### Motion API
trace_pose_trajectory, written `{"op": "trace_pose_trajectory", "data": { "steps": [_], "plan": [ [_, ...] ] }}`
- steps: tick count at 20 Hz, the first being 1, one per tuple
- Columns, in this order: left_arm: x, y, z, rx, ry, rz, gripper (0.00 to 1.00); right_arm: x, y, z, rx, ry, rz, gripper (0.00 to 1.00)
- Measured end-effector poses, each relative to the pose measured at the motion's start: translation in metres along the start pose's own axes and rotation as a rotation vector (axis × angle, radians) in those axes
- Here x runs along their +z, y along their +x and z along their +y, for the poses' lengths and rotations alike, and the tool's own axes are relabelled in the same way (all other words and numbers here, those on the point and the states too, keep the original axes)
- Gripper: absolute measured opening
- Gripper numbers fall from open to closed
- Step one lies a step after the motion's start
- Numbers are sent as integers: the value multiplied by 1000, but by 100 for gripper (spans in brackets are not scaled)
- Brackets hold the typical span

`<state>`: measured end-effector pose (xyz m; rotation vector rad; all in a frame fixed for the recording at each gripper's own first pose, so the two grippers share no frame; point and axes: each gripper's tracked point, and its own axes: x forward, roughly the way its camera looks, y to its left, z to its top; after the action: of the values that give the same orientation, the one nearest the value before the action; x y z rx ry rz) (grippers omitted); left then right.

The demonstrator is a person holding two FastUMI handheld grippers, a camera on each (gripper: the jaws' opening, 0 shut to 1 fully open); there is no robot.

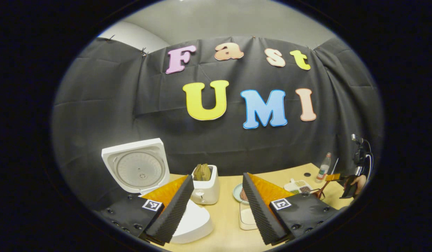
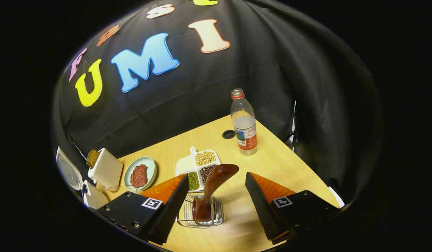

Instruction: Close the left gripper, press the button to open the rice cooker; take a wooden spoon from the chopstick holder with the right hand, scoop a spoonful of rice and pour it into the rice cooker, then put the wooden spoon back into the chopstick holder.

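Lid's up, spoon's in the holder

Left gripper view: rice cooker (image 1: 156,182) open on the worktop (image 1: 226,217), your left gripper (image 1: 216,210) spread. Right gripper view: right gripper (image 2: 216,206) released around the wooden spoon (image 2: 212,189) in the chopstick holder (image 2: 200,211); close squarely on the handle.

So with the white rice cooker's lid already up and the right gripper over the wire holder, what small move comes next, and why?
Probably lower the right gripper and close it on the brown wooden spoon. Its fingers stand open on either side of the spoon, which stands in the wire chopstick holder, and the white rice cooker has its lid up.
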<state>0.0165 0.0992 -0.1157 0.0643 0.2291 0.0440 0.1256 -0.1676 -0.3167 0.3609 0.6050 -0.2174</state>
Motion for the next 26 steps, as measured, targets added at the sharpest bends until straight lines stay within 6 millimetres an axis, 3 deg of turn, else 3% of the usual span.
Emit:
{"op": "trace_pose_trajectory", "data": {
  "steps": [1,2,5,6,7,12,17,21,26],
  "plan": [
    [-3,1,-1,2,-2,7,97,-2,8,-3,-12,4,6,98],
    [-5,3,-2,-1,-10,16,97,-4,16,-4,-10,12,12,89],
    [-11,6,-4,-6,-46,34,96,-4,20,2,12,24,15,74],
    [-12,6,-4,-4,-56,33,96,-4,23,7,26,32,12,48],
    [-10,7,-2,-2,-63,30,97,-3,18,15,71,43,15,36],
    [-8,4,3,-2,-109,26,96,-1,16,34,122,104,4,10],
    [4,-4,6,-24,-147,-5,96,26,-10,46,156,101,-92,9],
    [24,-18,9,-34,-146,-64,99,52,-45,61,188,79,-158,9],
    [50,-37,17,7,-79,-158,96,71,-93,125,320,3,-222,9]
  ]
}}
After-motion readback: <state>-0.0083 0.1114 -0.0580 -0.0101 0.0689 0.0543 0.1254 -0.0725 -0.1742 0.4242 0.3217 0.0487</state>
